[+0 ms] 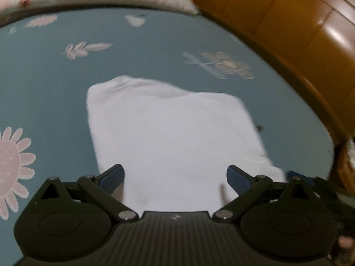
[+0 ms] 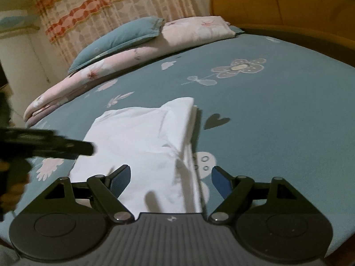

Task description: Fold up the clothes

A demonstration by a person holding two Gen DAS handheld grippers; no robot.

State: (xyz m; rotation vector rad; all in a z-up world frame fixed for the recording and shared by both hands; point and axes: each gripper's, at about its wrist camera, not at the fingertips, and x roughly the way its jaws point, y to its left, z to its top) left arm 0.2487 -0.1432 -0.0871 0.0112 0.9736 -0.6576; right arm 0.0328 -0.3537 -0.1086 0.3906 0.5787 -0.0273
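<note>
Left gripper (image 2: 55,147) is motion-blurred beside the white garment (image 2: 142,146), state unclear there.

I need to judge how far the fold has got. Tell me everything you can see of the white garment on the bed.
The white garment is plain, soft-looking cloth with no print visible, folded into a long, roughly rectangular bundle. It lies flat on the teal flower-patterned bedsheet. Layered edges show along its right side, with a few soft creases on top. Its far end is rounded and slightly uneven. The left gripper and the right gripper are both open at its near end; neither grips it.
</note>
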